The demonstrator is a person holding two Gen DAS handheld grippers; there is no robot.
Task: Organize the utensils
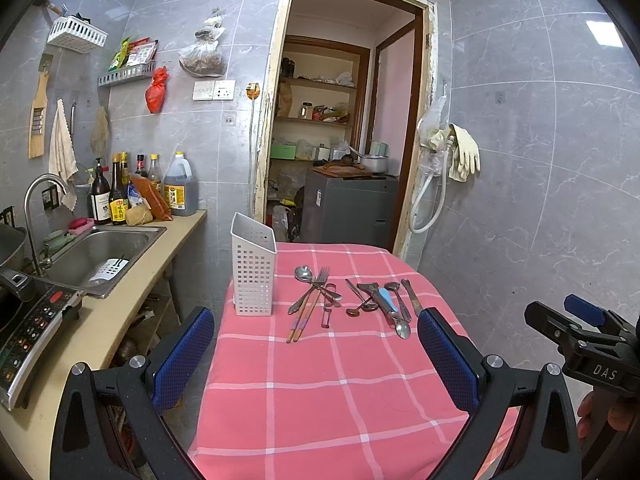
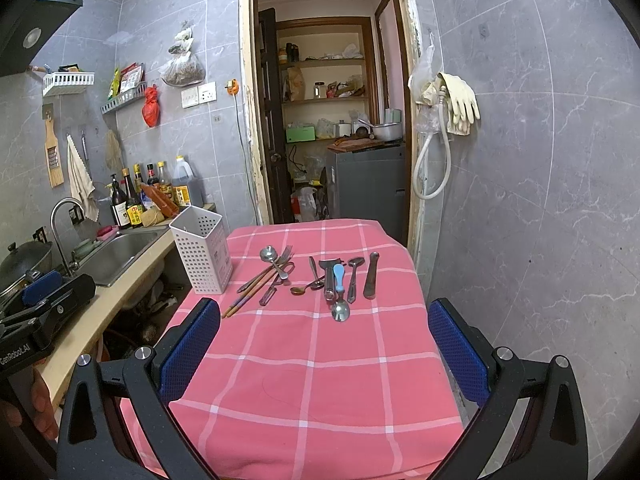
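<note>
A white perforated utensil holder (image 1: 253, 276) (image 2: 202, 254) stands empty at the far left corner of the pink checked tablecloth (image 1: 320, 392) (image 2: 316, 376). To its right lie a spoon (image 1: 304, 274) (image 2: 269, 255), a fork (image 1: 320, 280), chopsticks (image 1: 302, 322) (image 2: 240, 304), a blue-handled scoop (image 1: 390, 304) (image 2: 339, 280), a knife (image 2: 371, 276) and several other metal utensils. My left gripper (image 1: 316, 344) is open, well short of the utensils. In the right wrist view my right gripper (image 2: 324, 340) is open too, also short of them, with nothing between its fingers.
A counter with a steel sink (image 1: 100, 252) (image 2: 120, 248), faucet, bottles (image 1: 116, 196) and an induction cooker (image 1: 28, 328) runs along the left of the table. An open doorway (image 1: 344, 120) is behind the table. Tiled wall with hanging gloves (image 2: 460, 100) stands on the right.
</note>
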